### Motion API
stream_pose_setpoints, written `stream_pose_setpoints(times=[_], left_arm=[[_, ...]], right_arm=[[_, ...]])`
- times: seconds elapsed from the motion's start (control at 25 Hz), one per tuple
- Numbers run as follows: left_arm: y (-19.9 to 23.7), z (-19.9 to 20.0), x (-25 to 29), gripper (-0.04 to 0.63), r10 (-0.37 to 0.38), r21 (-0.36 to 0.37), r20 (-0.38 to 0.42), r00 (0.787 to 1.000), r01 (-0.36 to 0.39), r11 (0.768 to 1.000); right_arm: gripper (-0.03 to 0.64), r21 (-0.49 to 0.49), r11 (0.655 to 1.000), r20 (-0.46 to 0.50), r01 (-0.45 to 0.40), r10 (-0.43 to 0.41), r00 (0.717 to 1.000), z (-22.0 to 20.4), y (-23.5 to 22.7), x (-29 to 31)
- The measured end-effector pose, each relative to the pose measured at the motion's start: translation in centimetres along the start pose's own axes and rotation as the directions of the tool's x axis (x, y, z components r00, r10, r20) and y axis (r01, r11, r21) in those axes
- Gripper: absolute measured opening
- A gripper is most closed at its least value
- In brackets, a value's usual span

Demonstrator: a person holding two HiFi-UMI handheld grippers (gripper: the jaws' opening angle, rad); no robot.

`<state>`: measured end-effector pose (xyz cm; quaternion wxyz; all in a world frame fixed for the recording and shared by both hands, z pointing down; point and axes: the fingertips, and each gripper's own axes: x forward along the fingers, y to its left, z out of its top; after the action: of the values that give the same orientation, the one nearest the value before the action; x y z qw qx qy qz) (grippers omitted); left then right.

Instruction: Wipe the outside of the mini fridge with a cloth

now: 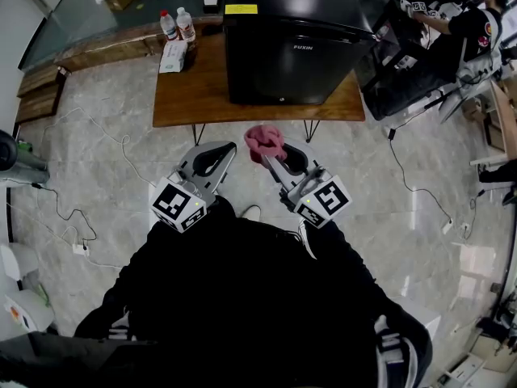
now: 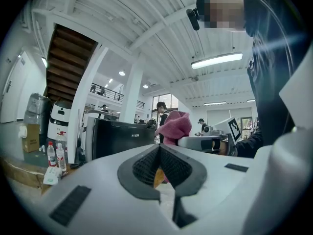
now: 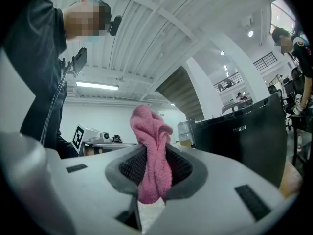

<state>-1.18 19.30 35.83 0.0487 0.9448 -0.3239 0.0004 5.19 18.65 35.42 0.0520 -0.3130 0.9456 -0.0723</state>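
The right gripper pinches the pink cloth between its pads, and a bunched wad stands past the tips, probably so soft fabric meets the surface first. The left gripper, just left of it, has its jaws pressed together on nothing. Both hang short of the table's near edge. The black mini fridge stands farther off on the table, apart from the cloth.
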Motion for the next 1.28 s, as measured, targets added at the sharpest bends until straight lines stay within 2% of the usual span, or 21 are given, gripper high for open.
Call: stream_pose_setpoints(times=[0.44, 0.92, 1.28], left_arm=[[-0.9, 0.4, -0.4, 0.006, 0.006, 0.011, 0.004, 1.000, -0.006, 1.000], [-1.3, 2.1, 1.1, 0.006, -0.004, 0.036, 0.005, 1.000, 0.003, 0.999], [1.3, 2.2, 2.6, 0.006, 0.012, 0.029, -0.012, 1.000, -0.012, 1.000]], right_arm=[[0.081, -0.026, 1.000, -0.009, 0.001, -0.001, 1.000, 0.1, 0.6, -0.6], [0.081, -0.058, 0.998, 0.015, 0.016, -0.015, 1.000, 2.1, 0.1, -1.1], [0.081, -0.043, 0.999, 0.009, 0.021, -0.021, 1.000, 1.9, -2.0, 0.7]])
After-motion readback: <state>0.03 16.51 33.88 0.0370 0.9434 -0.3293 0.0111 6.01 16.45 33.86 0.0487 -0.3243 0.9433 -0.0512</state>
